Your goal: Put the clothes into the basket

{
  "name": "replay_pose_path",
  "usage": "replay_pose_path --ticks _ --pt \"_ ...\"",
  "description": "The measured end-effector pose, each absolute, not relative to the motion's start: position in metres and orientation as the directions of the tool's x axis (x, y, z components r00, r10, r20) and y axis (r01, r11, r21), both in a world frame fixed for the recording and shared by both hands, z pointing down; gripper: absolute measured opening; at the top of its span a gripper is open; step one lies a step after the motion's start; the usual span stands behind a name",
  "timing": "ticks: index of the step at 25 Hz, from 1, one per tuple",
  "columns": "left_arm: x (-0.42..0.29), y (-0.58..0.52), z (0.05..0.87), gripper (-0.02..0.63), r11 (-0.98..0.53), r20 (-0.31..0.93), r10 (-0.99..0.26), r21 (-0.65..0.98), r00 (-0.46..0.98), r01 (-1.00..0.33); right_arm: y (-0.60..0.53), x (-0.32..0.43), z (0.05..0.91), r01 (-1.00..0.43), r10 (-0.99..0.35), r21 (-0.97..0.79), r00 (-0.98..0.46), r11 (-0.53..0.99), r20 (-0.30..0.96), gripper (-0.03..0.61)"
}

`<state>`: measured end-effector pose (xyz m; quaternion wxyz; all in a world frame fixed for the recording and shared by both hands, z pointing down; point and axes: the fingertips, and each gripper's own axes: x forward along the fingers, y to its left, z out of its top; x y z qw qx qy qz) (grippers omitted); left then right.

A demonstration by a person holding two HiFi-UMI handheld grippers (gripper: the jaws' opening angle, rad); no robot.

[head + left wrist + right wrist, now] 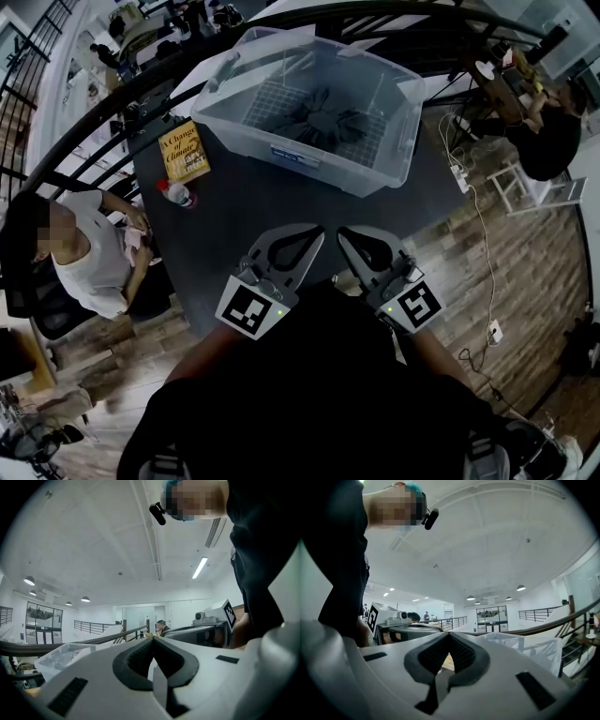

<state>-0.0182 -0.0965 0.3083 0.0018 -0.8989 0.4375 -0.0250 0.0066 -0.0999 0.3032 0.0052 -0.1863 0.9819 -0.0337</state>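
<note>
Dark counter [281,206] carrying a clear basket [314,155], dark clothes [319,117] lying inside it, yellow book [185,152] sitting beside, left tool [320,230] and right tool [343,232] hovering clenched, gripping nothing.

Yellow book [184,153] beside a small bottle [176,194] on the dark table [281,202]

Held level, side by side close to the torso: left hand-held gripper [312,232], right hand-held gripper [344,233]. Both sets of jaws closed tip to tip (nothing between them).
</note>
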Motion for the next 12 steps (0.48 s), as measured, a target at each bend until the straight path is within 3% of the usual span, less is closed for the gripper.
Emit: replay_pose_path --ticks 12 --pt "-0.0156 -0.0978 0.313 0.005 -0.614 0.041 -0.789 -0.002 0.613 -0.79 -0.1005 0.0076 0.3094 -0.36 -0.36 -0.07 -0.933 0.93 0.017 0.017"
